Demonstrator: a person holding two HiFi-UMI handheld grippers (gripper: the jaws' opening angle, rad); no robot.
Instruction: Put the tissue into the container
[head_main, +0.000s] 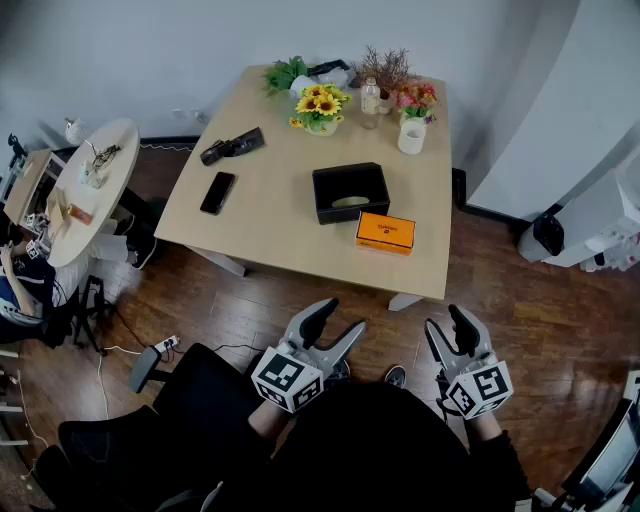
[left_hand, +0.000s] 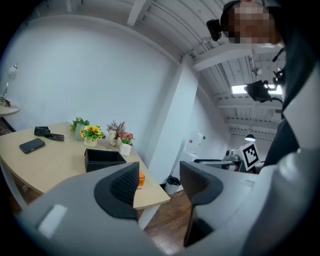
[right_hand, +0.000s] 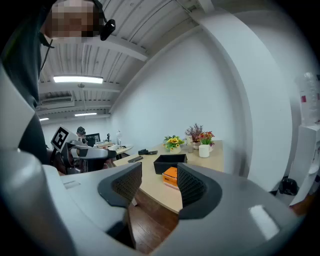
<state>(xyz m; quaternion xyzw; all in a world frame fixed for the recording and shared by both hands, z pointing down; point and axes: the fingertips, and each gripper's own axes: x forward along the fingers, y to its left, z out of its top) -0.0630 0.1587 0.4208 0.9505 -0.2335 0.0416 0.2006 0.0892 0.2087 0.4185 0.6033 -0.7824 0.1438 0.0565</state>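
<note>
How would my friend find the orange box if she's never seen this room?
Find the big wooden table in the middle of the floor. Near its edge closest to the person stands an open black container, and the orange box lies just in front of it. It is the only bright orange thing on the table.

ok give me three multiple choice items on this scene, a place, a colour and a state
1. The orange box lies: A) in front of the black container, nearer the person; B) inside it; C) on the floor.
2. The phone is: A) white; B) black; C) orange.
3. The left tool and right tool are: A) shut on tissue; B) open, empty; C) resting on the table.
Answers: 1 A, it sits by the container's near wall; 2 B, its case is black; 3 B, jaws apart, nothing between.
</note>
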